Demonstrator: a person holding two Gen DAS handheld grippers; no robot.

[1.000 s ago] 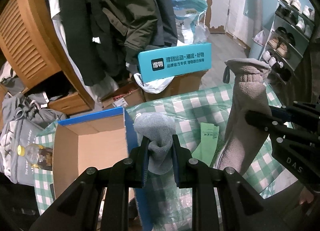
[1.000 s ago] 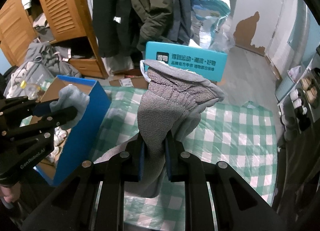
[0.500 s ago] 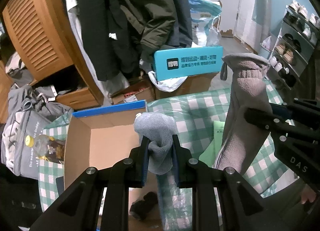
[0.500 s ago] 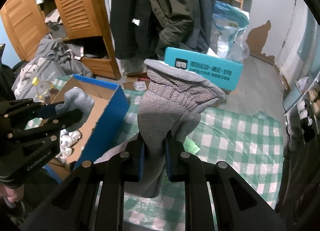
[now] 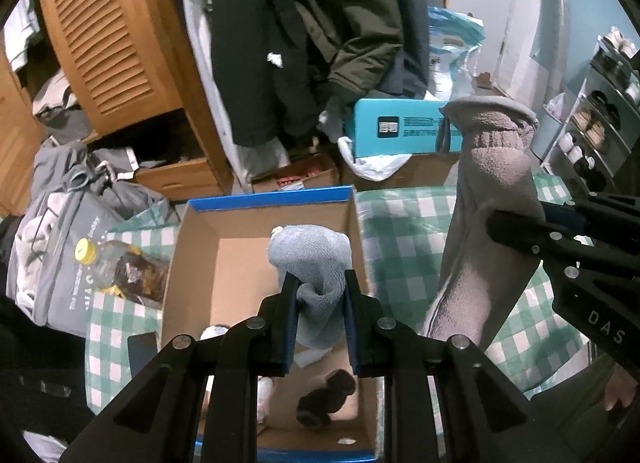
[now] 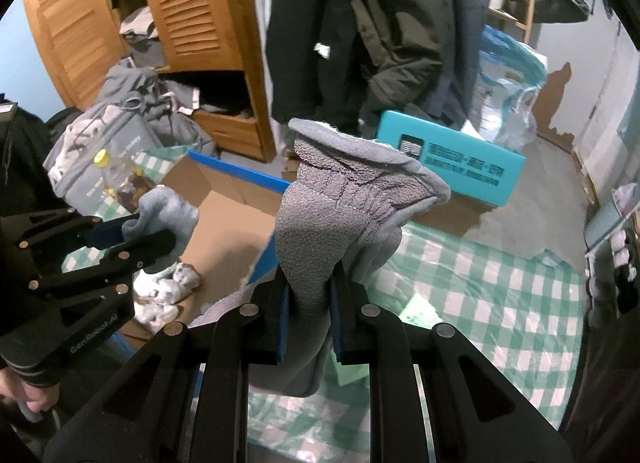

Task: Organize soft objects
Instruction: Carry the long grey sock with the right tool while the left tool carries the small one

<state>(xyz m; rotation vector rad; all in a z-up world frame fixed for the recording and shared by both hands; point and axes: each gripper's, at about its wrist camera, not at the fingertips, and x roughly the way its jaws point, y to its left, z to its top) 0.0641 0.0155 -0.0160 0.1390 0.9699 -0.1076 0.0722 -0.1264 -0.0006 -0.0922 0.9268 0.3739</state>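
Item: open brown cardboard box with blue rim [image 5: 272,195], on a green-and-white checked tablecloth [image 5: 404,223], serving as the bin; it holds small white bundles [image 6: 168,287] and one dark bundle [image 5: 324,399]. Left gripper [image 5: 319,295], clamped on a light blue-grey rolled sock [image 5: 316,263], hangs over the box, apparently for dropping. Right gripper [image 6: 308,303], clamped on a long grey fleece sock [image 6: 320,231], waits beside the box. Legible: "GenRobot.AI", "DAS"; the teal carton's [image 6: 452,163] print is unreadable.
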